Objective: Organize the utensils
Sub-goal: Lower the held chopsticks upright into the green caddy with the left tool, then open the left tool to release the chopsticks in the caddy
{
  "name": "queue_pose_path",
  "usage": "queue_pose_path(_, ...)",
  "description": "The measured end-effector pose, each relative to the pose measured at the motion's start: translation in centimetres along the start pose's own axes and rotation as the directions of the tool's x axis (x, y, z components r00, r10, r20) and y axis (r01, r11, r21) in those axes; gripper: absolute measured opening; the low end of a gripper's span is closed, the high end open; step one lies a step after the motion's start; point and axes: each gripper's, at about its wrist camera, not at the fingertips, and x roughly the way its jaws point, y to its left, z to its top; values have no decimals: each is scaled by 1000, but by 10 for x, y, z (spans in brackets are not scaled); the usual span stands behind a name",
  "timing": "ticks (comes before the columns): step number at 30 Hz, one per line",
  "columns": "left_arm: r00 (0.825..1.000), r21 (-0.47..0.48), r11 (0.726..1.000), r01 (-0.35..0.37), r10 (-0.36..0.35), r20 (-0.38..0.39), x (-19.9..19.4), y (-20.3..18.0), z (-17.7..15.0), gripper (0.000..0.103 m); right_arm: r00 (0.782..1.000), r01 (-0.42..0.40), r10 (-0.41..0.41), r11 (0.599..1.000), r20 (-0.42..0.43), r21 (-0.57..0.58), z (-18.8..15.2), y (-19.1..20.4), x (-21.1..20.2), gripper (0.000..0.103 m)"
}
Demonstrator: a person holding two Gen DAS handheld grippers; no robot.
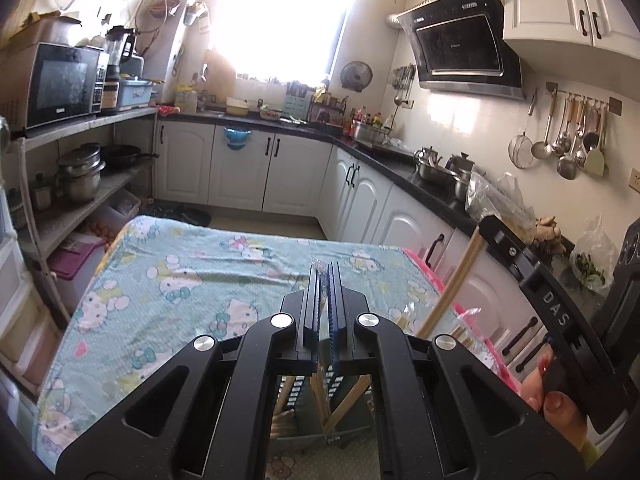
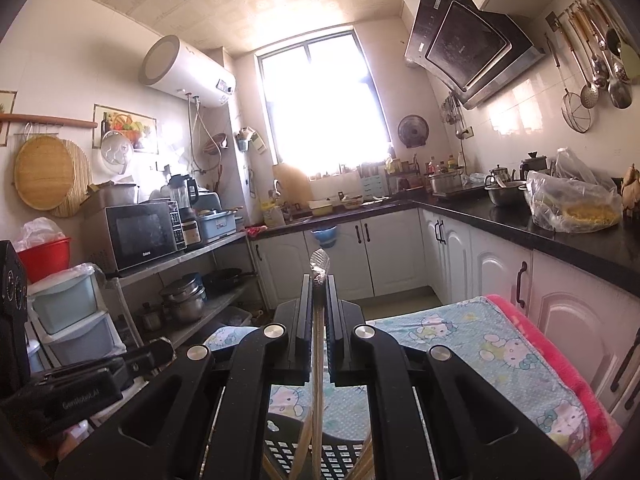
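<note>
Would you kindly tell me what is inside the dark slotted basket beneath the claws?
Wooden chopsticks stand inside the dark slotted basket, rising between the right claw pads. The basket's bottom and any other contents are hidden by the claws.

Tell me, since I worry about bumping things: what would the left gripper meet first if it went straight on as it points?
Probably the cartoon-print tablecloth. The left gripper, shut, tilts slightly down over it, and nothing stands between. Depth is hard to judge.
</note>
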Motion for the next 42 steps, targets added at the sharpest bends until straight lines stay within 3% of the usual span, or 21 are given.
queue_pose_path(16,998,47,998,-33,35,-44,12,-4,-31,2,992,-4,7,1000,-130,24,-37,-3,21,6)
queue_pose_path(25,998,58,998,-30,33,-52,3,-5,-36,2,964,-1,9,1000,-264,31,-47,-4,17,6)
queue_pose_path(28,998,58,998,-28,32,-60,-1,-4,-38,7,959,3,4,1000,-283,22,-46,-4,13,6)
queue_pose_path(30,997,61,998,-31,35,-68,-4,-4,-40,18,957,8,-2,1000,-290,19,-46,-6,9,6)
queue_pose_path(34,996,67,997,-22,28,-80,-12,-3,-45,21,949,12,-6,1000,-315,17,-48,-10,2,6)
queue_pose_path(36,996,68,998,-18,24,-84,-15,-4,-47,29,946,15,-9,1000,-323,16,-49,-11,-1,7)
queue_pose_path(39,996,69,998,-13,19,-88,-24,-3,-52,32,944,13,-6,1000,-331,17,-50,-14,-8,14)
queue_pose_path(42,996,62,998,-4,10,-91,-31,-2,-58,38,941,9,-3,1000,-339,17,-52,-16,-17,15)
